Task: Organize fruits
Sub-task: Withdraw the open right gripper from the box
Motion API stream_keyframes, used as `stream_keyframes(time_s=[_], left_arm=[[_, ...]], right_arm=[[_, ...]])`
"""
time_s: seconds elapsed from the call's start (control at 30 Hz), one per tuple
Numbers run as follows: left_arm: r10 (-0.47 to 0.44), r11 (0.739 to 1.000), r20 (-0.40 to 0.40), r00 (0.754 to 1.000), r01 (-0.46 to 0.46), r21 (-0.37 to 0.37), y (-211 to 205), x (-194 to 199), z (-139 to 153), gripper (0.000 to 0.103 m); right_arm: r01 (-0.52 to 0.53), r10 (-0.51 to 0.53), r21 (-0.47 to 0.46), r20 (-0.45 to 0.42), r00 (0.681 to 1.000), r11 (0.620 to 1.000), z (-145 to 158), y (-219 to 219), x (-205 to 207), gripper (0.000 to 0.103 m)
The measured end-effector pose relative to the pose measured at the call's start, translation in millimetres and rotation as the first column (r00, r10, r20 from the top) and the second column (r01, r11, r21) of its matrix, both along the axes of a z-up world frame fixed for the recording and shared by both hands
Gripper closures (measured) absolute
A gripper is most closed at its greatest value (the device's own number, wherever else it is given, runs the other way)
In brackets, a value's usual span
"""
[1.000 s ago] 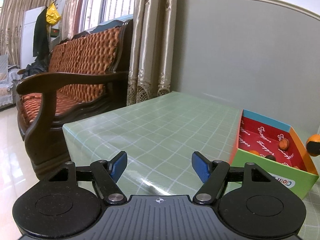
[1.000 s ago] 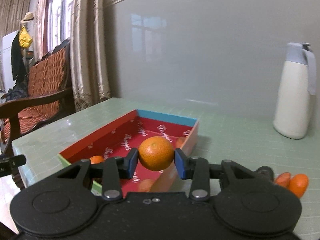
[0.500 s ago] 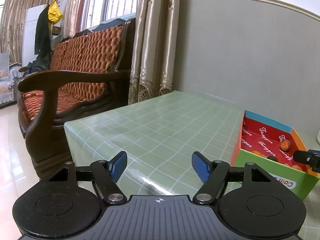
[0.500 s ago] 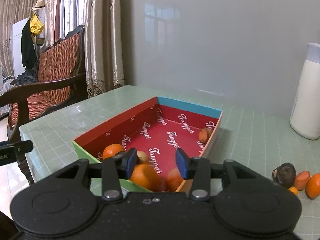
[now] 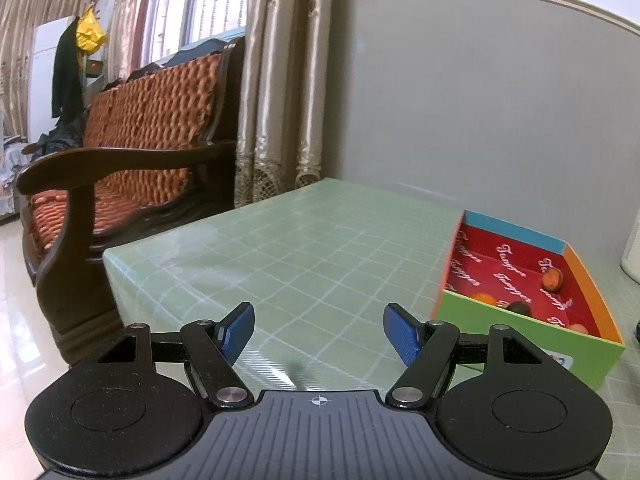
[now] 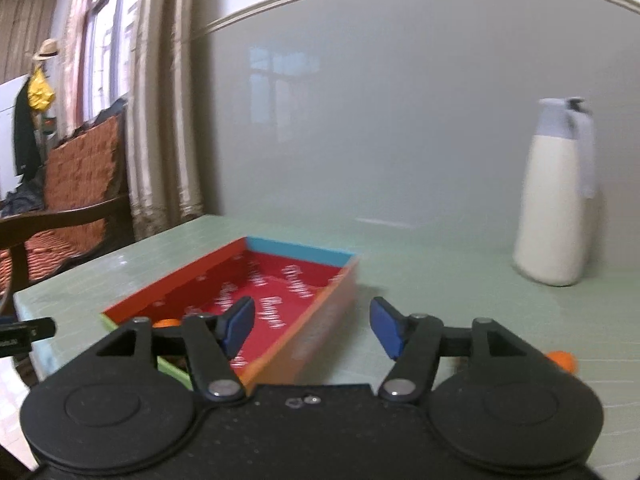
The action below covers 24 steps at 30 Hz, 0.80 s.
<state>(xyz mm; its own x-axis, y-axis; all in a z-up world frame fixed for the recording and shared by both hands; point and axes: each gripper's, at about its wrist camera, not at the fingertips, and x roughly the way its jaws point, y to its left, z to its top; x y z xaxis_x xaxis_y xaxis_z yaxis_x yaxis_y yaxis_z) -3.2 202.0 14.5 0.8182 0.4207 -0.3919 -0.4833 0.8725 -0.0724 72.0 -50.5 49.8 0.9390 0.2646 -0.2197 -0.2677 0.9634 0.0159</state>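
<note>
A colourful box (image 5: 528, 280) (image 6: 296, 344) with a red lining sits on the green checked table (image 5: 320, 256). Inside it lie several small fruits, among them an orange one (image 5: 552, 279) near the far right wall and another (image 6: 166, 323) at the near left corner. My left gripper (image 5: 319, 332) hangs open and empty over the table, left of the box. My right gripper (image 6: 312, 326) is opening, nothing between its blue pads (image 6: 384, 326), above the box's right wall. A loose orange fruit (image 6: 562, 360) lies on the table to its right.
A white jug (image 6: 554, 208) with a grey lid stands at the back right by the grey wall. A wooden sofa (image 5: 132, 152) with orange cushions stands off the table's left edge, curtains behind it.
The right gripper let go of the orange, which dropped into the box, then its jaws widened and it swung rightward. The left gripper stayed still and open.
</note>
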Motion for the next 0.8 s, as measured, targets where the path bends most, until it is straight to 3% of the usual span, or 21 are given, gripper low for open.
stream_keyframes(time_s=[0.47,0.8], left_arm=[[-0.145,0.987,0.012,0.989,0.144,0.068,-58.4,22.9,8.6,0.032],[-0.313,0.945,0.024,0.95,0.308,0.107,-118.1,41.6,26.6,0.032]], right_arm=[[0.272,-0.275,0.053,0.045,0.96,0.961,-18.2,-87.7,-3.0,0.037],[0.431,-0.434,0.092,0.018,0.901,0.898,-25.4,-137.6,-13.4,0.034]])
